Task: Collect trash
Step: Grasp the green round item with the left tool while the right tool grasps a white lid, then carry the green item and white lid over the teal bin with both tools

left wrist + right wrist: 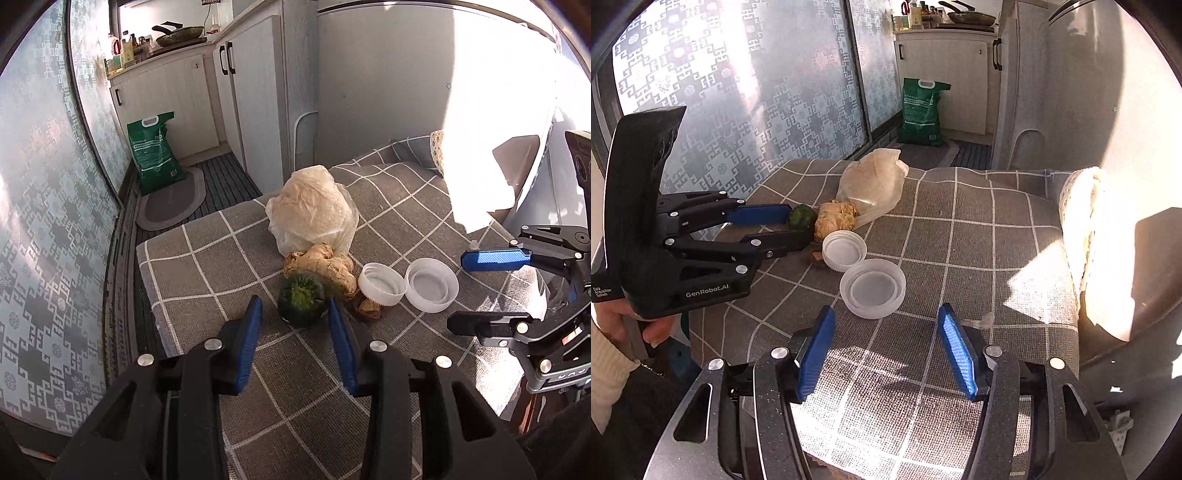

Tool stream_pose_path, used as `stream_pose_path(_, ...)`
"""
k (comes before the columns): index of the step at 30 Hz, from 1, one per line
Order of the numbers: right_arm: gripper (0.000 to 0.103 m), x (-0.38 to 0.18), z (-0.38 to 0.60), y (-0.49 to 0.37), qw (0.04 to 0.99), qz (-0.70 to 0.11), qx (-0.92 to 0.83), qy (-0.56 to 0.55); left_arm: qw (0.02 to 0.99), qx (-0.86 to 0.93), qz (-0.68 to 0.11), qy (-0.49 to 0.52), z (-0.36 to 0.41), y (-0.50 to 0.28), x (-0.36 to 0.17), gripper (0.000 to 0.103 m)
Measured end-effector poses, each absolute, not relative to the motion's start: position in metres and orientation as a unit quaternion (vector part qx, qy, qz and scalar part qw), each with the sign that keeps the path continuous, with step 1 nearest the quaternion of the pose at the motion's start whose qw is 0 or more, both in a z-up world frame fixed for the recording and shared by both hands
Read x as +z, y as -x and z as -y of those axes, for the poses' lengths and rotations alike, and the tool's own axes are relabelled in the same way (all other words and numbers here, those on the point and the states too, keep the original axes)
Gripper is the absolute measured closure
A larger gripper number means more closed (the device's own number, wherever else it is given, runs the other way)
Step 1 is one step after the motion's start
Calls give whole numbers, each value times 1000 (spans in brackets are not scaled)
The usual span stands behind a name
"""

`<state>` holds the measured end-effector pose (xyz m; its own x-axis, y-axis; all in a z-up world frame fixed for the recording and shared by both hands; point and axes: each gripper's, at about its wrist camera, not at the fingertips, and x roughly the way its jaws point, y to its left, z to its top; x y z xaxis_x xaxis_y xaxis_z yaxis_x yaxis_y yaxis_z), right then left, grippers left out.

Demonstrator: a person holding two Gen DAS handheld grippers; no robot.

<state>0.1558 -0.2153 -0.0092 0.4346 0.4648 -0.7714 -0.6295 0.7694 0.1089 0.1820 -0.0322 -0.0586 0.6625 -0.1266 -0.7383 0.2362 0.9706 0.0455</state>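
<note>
on the grey white-checked cloth of the table, mid-frame, the left tool stands apart, tips flanking a dark green round vegetable piece without clamping it, while the right tool gapes empty just below a translucent plastic lid.

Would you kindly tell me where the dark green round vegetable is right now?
The dark green round vegetable sits on the grey checked cloth, touching the knobbly beige ginger root, just ahead of the open left hand-held gripper.
</note>
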Motion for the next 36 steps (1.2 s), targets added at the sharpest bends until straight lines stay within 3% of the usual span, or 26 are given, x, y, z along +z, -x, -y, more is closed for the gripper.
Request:
stream_pose_path(4, 51, -9, 212, -154, 841, -417, 328, 106, 908, -100, -401, -65, 35, -186, -61, 73)
stream_pose_path(9, 52, -10, 209, -155, 843, -414, 326, 113, 909, -101, -399, -67, 37, -187, -61, 77)
stream_pose_path(15, 55, -12, 200, -156, 847, -406, 317, 130, 913, -103, -391, -45, 26, -179, -52, 77)
stream_pose_path(18, 63, -12, 196, -157, 849, -404, 311, 137, 917, -102, -384, -32, 19, -174, -45, 77)
stream_pose_path(36, 64, 25, 148, -141, 854, -387, 325, 122, 933, -60, -353, 31, -50, -133, -7, 77)
